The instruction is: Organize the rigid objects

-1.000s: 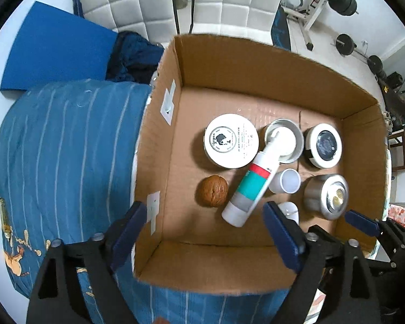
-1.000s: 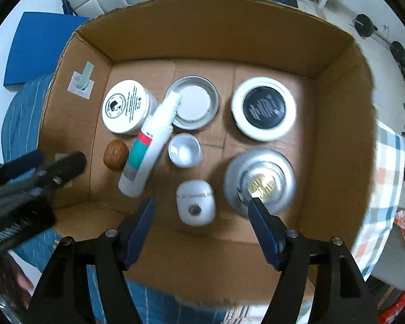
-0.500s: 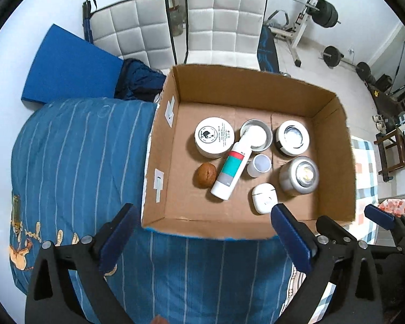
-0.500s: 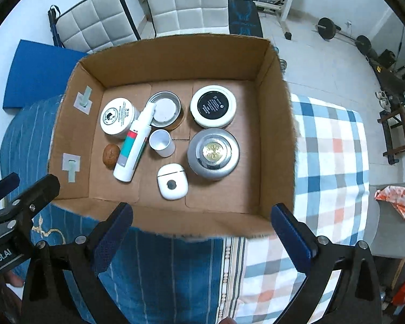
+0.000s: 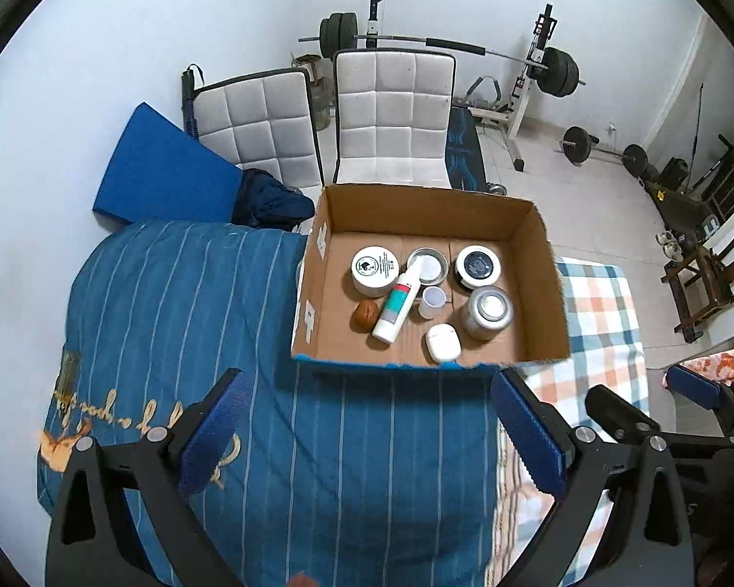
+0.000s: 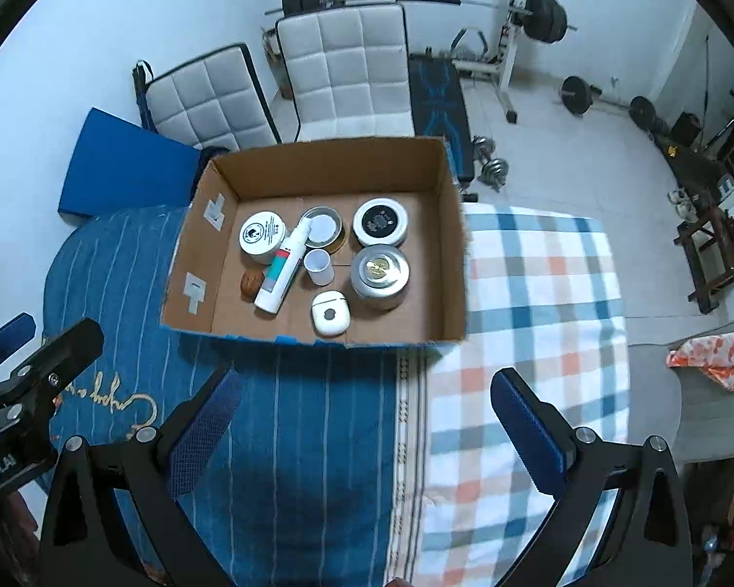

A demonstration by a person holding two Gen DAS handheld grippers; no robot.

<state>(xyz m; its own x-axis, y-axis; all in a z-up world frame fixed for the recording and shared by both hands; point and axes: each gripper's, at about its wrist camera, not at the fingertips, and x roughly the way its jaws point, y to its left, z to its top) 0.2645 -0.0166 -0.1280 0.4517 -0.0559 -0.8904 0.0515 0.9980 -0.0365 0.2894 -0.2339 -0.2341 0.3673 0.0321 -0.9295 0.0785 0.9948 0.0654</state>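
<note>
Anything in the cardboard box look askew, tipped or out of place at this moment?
One thing: the white spray bottle lies on its side, diagonal, its nozzle end resting over the rim of the open metal tin, while the jars around it sit flat. Nothing in the cardboard box looks spilled or damaged.

One box (image 6: pixel 445 244), eight items inside.

White walls, tiled floor (image 5: pixel 587 195), two white quilted chairs (image 5: pixel 391 117), a barbell rack (image 6: pixel 514 24) behind
</note>
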